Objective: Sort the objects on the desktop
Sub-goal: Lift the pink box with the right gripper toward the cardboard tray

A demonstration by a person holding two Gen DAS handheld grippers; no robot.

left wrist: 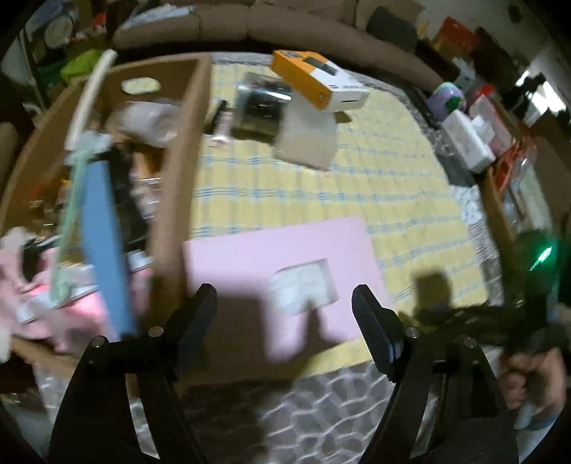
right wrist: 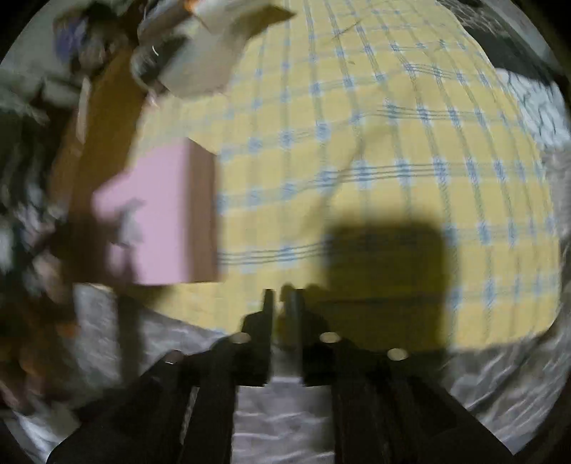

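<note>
My left gripper is open and empty, its fingers spread above a pink box with a white label that lies on the yellow checked cloth. A cardboard box full of items, including a blue flat object, stands just left of it. An orange-and-white box, a shiny dark cylinder and a grey box lie farther back. My right gripper is shut and empty over the cloth; the pink box lies to its left.
White boxes, a purple-green object and red packaging lie at the right edge. A sofa runs along the back. Grey patterned cover shows at the near edge. The right hand and its gripper are at lower right.
</note>
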